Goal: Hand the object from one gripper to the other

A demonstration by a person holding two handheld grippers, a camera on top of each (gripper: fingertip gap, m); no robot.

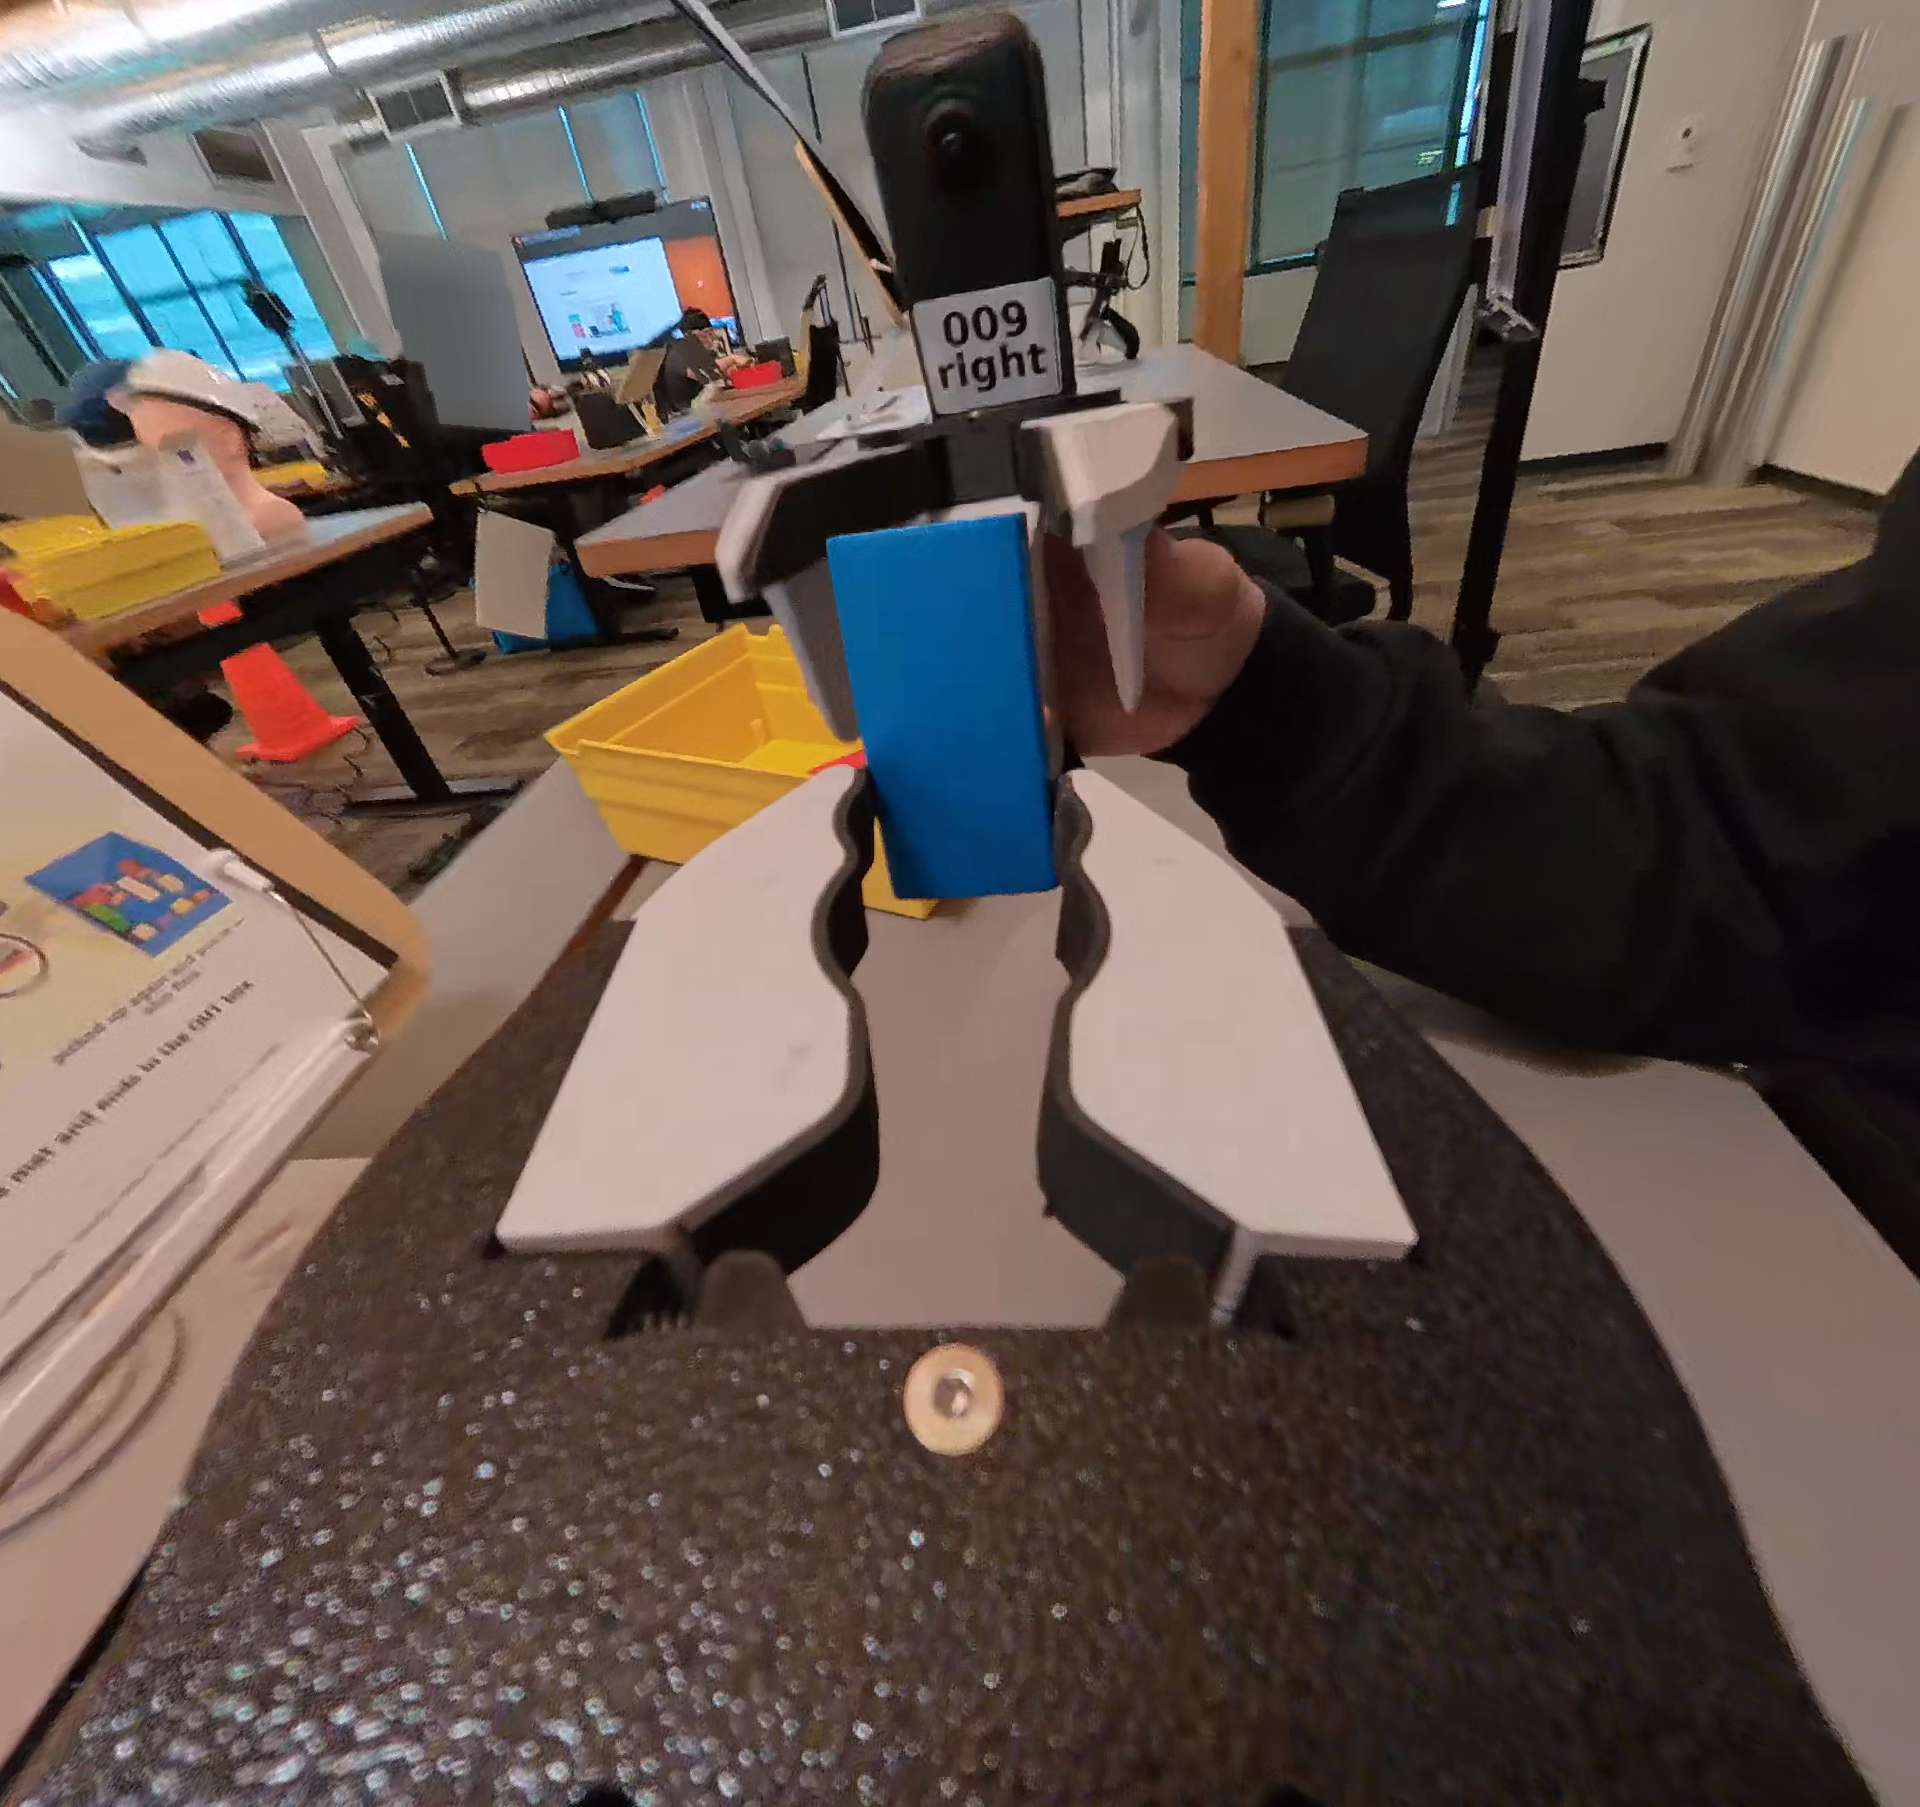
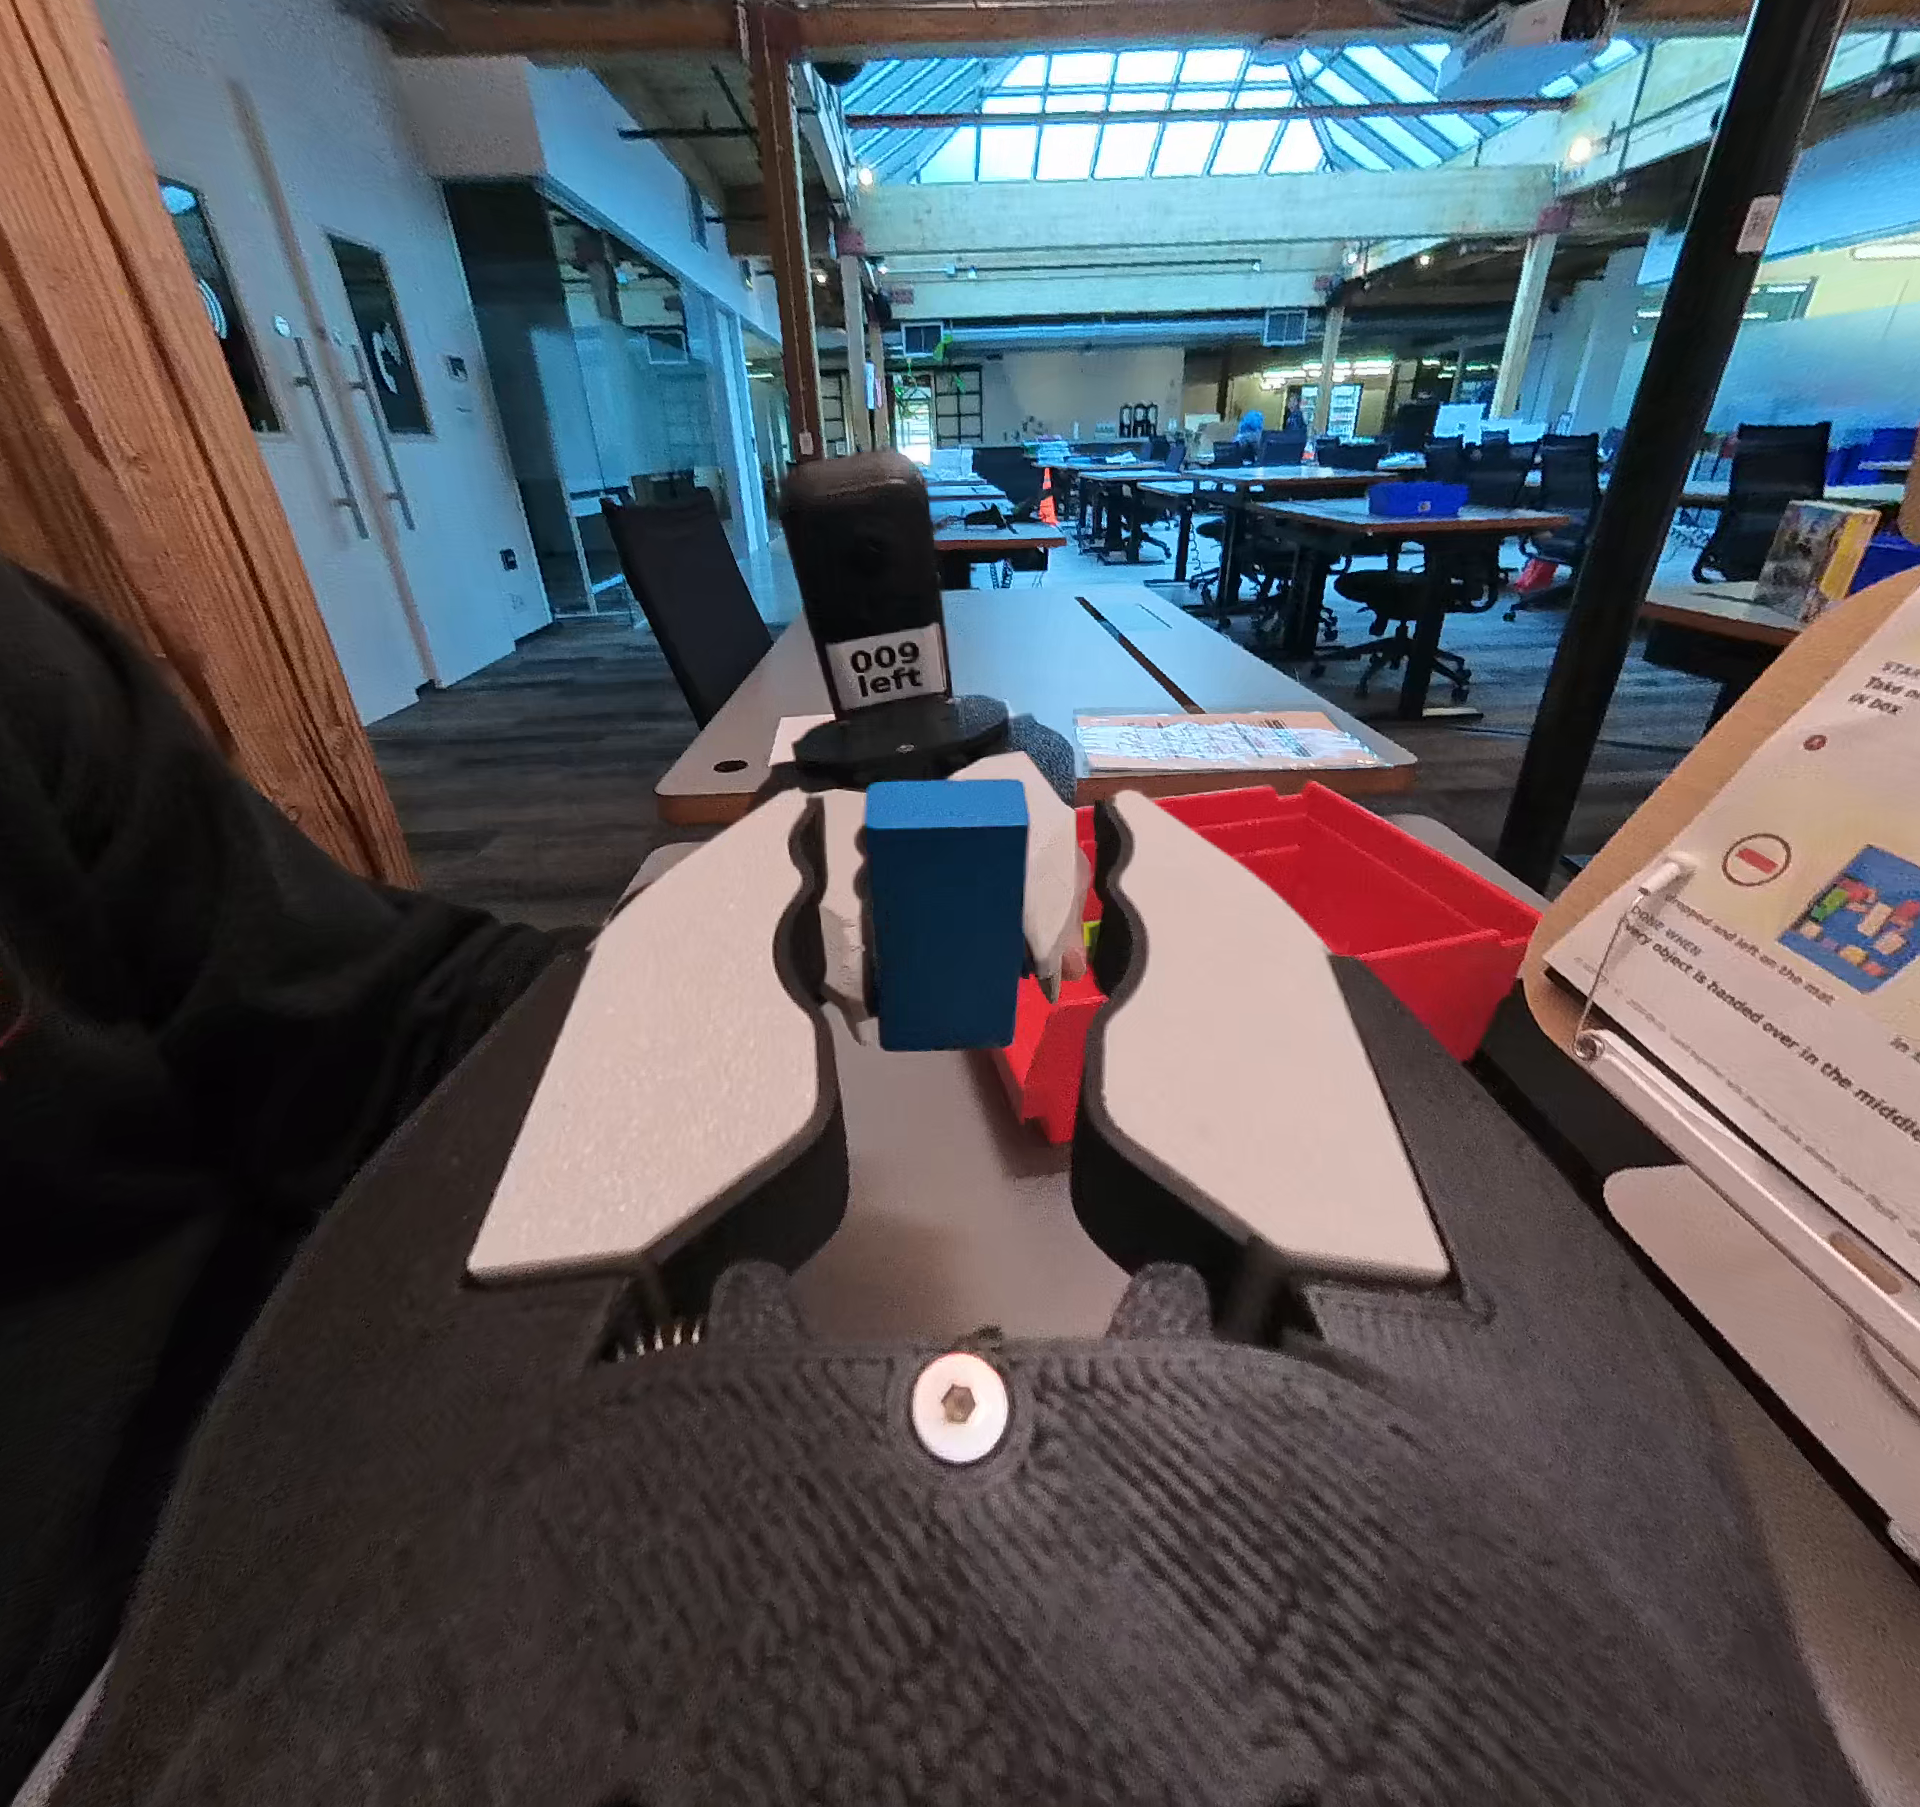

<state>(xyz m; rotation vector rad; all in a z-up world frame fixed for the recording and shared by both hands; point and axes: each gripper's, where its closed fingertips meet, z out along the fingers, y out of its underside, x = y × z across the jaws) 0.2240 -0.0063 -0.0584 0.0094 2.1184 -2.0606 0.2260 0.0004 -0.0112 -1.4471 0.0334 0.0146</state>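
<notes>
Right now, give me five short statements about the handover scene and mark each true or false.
1. The left gripper grips a blue block. True.
2. The block is red. False: it is blue.
3. The right gripper is clamped on the block. False: in its own view, gaps show between its fingers and the block.
4. A yellow bin sits behind the block in the left wrist view. True.
5. The red bin lies on the floor. False: it rests on the tabletop.
</notes>
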